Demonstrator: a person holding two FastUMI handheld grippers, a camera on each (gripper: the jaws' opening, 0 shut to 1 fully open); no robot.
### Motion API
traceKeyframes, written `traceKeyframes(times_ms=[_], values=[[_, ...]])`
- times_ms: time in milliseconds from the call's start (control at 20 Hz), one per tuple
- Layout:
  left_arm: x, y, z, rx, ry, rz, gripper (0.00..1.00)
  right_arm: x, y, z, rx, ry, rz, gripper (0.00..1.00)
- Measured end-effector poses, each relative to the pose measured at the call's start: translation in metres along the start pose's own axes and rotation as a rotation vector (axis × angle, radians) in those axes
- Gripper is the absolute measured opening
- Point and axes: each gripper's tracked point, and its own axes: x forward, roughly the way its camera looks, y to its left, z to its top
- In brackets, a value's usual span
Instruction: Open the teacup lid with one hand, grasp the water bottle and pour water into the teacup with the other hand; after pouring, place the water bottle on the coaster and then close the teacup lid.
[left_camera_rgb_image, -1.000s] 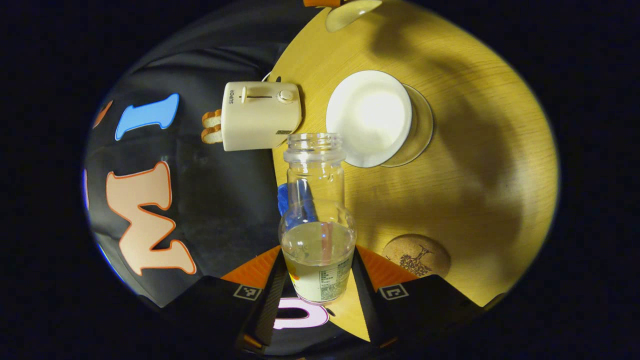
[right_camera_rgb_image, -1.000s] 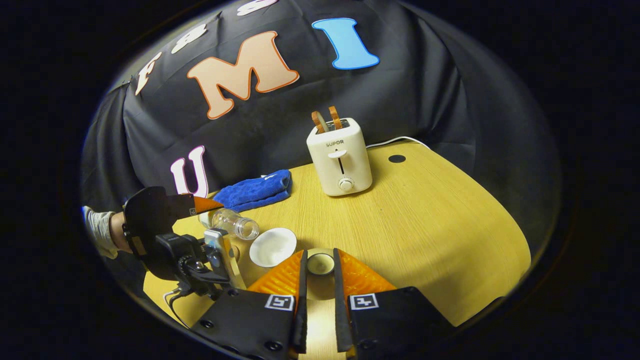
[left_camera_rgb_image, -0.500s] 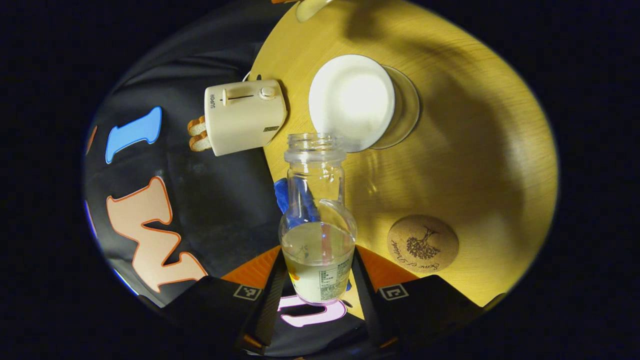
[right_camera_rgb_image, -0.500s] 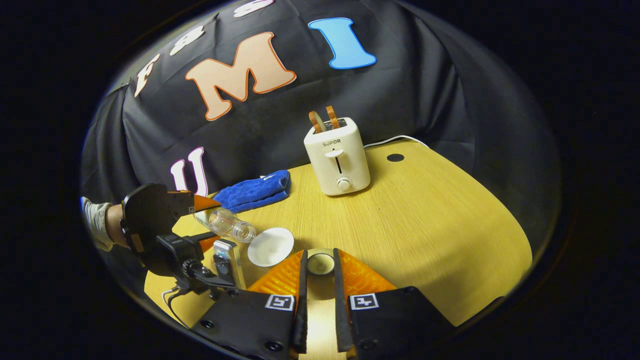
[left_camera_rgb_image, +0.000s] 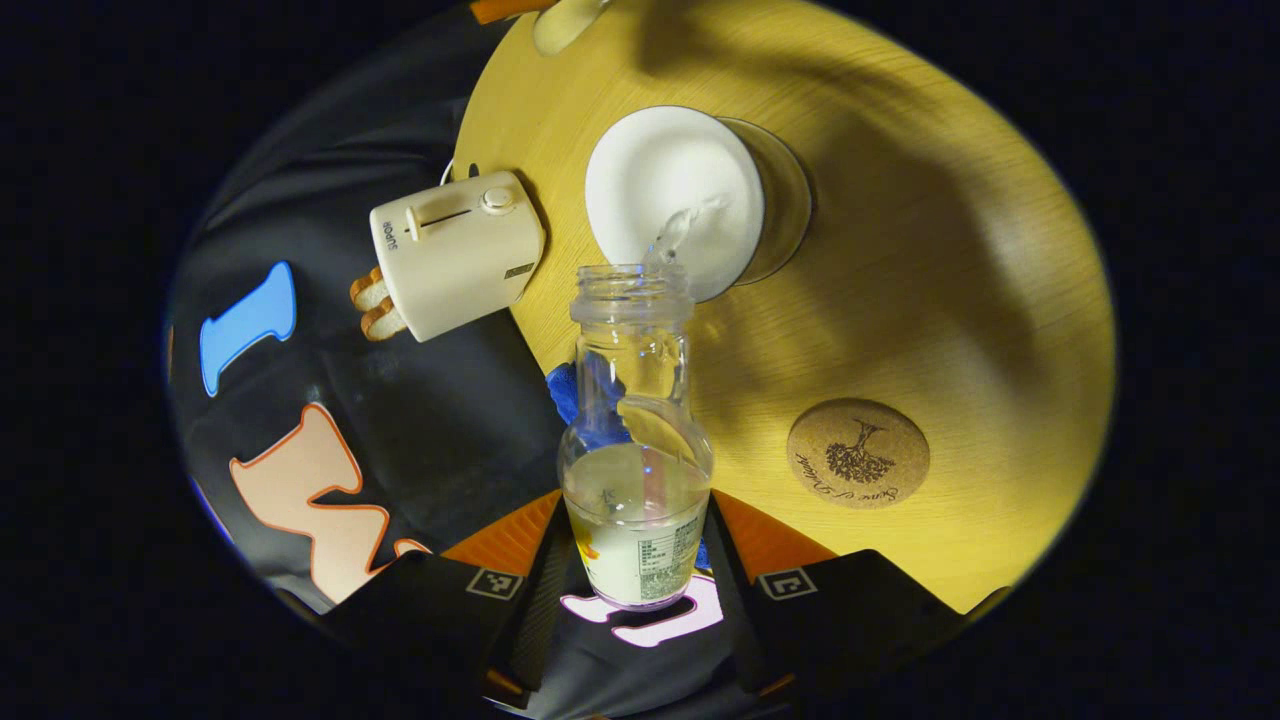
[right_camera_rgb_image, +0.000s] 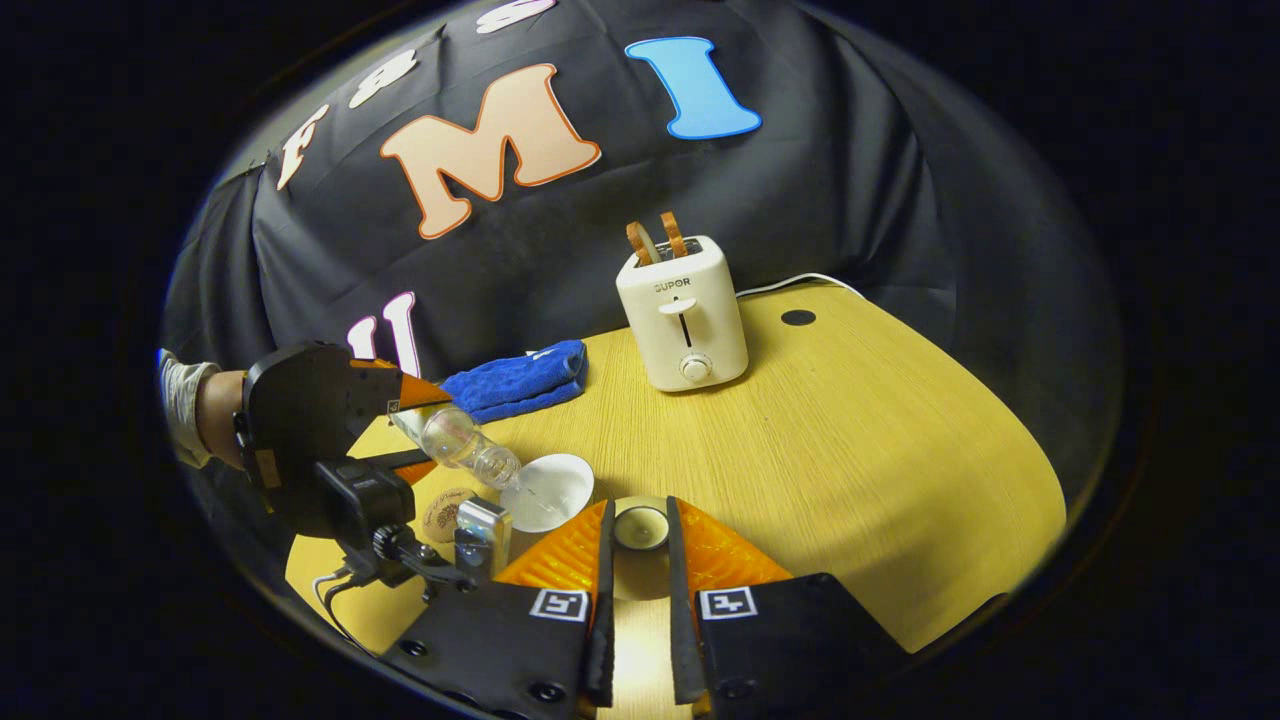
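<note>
Water bottle tilting in left gripper's pinch, pouring into teacup, upper centre | right gripper pinching lid, bottom centre

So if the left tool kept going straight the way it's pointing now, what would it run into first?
Probably the teacup. The left tool grips the water bottle, whose open mouth points at the cup's white inside, water already spilling toward it. Depth is unclear here; the bottle's lip may pass just over the rim.
</note>
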Motion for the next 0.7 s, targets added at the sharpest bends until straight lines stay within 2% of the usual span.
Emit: traceKeyframes(times_ms=[100,200,300,400,700], values=[[-0.001,0.002,0.001,0.037,0.008,-0.004,0.70,-0.001,-0.002,0.000,-0.014,-0.005,-0.003,0.29],[-0.001,0.003,0.000,0.056,0.013,-0.008,0.70,-0.003,-0.001,-0.001,-0.023,-0.006,0.000,0.26],[-0.001,0.004,-0.002,0.076,0.025,-0.013,0.70,-0.003,0.000,-0.003,-0.023,-0.003,0.006,0.29],[-0.001,0.005,-0.006,0.099,0.040,-0.017,0.70,-0.002,0.000,-0.005,-0.027,-0.002,0.011,0.26],[-0.004,0.013,-0.013,0.170,0.076,-0.020,0.70,0.000,-0.002,-0.002,-0.019,-0.011,0.015,0.26]])
